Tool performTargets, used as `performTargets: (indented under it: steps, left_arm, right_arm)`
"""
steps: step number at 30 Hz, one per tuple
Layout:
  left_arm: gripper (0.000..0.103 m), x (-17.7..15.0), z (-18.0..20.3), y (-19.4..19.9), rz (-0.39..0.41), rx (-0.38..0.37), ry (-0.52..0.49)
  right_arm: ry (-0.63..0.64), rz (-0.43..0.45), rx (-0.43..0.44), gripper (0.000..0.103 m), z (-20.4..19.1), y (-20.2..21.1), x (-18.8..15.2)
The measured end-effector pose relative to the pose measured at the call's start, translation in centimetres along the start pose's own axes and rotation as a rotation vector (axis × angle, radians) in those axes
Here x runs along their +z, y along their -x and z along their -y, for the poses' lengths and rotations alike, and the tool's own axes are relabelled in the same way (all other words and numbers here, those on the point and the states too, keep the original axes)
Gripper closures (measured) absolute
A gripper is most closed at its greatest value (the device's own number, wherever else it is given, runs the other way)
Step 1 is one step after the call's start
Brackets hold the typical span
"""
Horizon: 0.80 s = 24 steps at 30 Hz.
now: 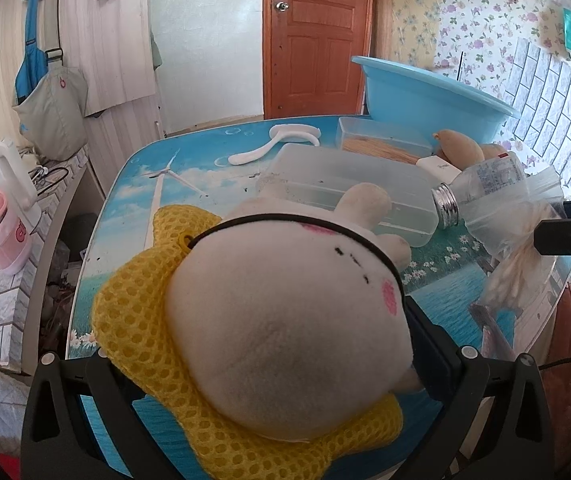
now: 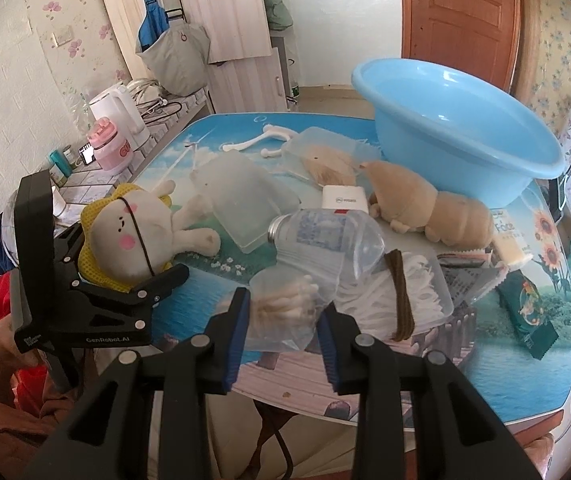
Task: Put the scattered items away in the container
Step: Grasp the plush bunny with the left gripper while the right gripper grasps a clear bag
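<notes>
Plush toy [image 1: 285, 320] w/in left hand-held gripper [image 1: 269, 364]

"GenRobot.AI" is printed on the left hand-held gripper [image 2: 125, 276]; "Face" on a cream tube [image 2: 511, 240].

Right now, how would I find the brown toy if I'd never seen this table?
Find the big blue basin at the table's far side. Just in front of it lies the brown toy, stretched on its side. Unlike the white bunny in the left gripper, it is tan all over and ridged like a caterpillar.

Bright even daylight, soft faint shadows, strong fisheye bending and dark corners, mostly sharp focus
</notes>
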<state>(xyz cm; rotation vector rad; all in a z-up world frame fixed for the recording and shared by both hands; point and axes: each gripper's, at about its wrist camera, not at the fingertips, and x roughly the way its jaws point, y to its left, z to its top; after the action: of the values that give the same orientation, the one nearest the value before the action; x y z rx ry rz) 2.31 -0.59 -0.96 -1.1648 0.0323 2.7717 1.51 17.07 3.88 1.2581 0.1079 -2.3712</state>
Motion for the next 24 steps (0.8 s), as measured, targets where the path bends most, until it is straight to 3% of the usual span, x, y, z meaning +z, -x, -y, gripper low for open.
performTargets:
  steps: [6,11,12,13,14,20,24]
  left_arm:
    - [0.000,0.5,0.1,-0.3,-0.038,0.003,-0.013]
    - [0.002,0.8,0.1,-0.4,-0.083,0.033,0.037]
    - [0.006,0.7,0.1,-0.2,-0.079,0.034,0.050]
    - [0.025,0.7,0.2,0.1,-0.061,0.037,0.054]
    - [0.030,0.7,0.2,0.3,-0.054,0.055,0.056]
    - [0.039,1.3,-0.7,0.7,-0.087,-0.008,0.119]
    - [0.040,2.0,-0.4,2.0,-0.077,0.003,0.115]
  right_arm:
    - [0.008,0.015,-0.001,0.071,-0.2,0.5,0.1]
    - [0.005,0.025,-0.004,0.071,-0.1,1.0,-0.1]
    - [0.003,0.026,-0.003,0.071,-0.1,1.0,-0.1]
    - [0.001,0.028,-0.003,0.071,0.0,1.1,-0.1]
    - [0.000,0.031,-0.002,0.071,0.0,1.2,-0.1]
    - [0.006,0.056,0.002,0.071,0.2,2.0,-0.1]
    - [-0.001,0.070,0.005,0.072,0.6,2.5,0.0]
